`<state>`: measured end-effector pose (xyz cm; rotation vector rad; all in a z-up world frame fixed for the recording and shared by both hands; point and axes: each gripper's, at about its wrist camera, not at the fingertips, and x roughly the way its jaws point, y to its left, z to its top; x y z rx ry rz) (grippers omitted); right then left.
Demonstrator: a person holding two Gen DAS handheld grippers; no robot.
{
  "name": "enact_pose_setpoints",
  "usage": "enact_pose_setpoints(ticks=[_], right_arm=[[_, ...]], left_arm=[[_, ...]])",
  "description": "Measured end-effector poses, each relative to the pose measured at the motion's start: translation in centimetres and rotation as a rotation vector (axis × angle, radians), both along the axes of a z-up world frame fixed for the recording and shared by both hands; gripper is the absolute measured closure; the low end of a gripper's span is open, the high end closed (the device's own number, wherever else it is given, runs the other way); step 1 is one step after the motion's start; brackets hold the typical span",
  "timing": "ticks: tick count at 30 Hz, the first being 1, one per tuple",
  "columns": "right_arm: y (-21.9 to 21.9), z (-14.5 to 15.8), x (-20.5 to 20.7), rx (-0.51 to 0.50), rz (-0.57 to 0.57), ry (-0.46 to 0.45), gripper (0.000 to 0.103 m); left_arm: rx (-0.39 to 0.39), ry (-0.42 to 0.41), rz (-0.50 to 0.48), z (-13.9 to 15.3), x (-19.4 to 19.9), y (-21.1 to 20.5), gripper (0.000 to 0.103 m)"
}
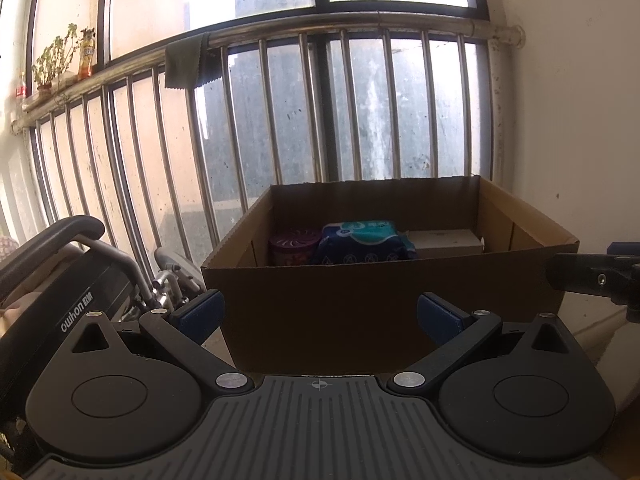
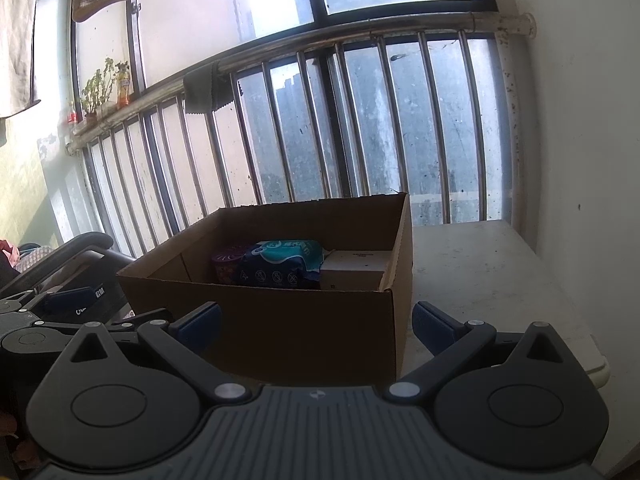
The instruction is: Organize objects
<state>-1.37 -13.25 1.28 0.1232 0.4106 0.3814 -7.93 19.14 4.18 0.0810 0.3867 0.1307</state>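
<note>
the left gripper [image 1: 320, 312] is spread wide, its blue fingertips [image 1: 202, 308] well apart with nothing between them and touching nothing. straight ahead of it, just beyond the tips, stands the open cardboard box [image 1: 384, 296], its near wall filling the gap between the fingers. inside, toward the far side, sit a purple round container [image 1: 294, 248], a blue tissue pack [image 1: 362, 242] just right of it, and a pale small carton [image 1: 446, 242] further right, the three close together in a row.

the right gripper [image 2: 316, 320] is likewise fully released, holding nothing; its pads [image 2: 434, 326] hang clear of the box, which lies ahead and slightly left of it. the box rests on a white table [image 2: 492, 272] that runs out ahead and to the right of this gripper. beyond the box a metal railing [image 2: 360, 120] fronts the window, and a wheelchair [image 1: 60, 276] sits left of the left gripper.
</note>
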Motion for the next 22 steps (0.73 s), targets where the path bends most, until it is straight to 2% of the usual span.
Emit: enact_pose_setpoints(ticks=[6, 22], right_arm=[[0.17, -0.03, -0.06, -0.007, -0.001, 0.002, 0.0], [0.76, 0.0, -0.35, -0.028, 0.003, 0.0, 0.0]], left_arm=[[-0.037, -0.007, -0.033, 0.24, -0.37, 0.22, 0.0], [-0.005, -0.024, -0.027, 0.34, -0.73, -0.02, 0.0]])
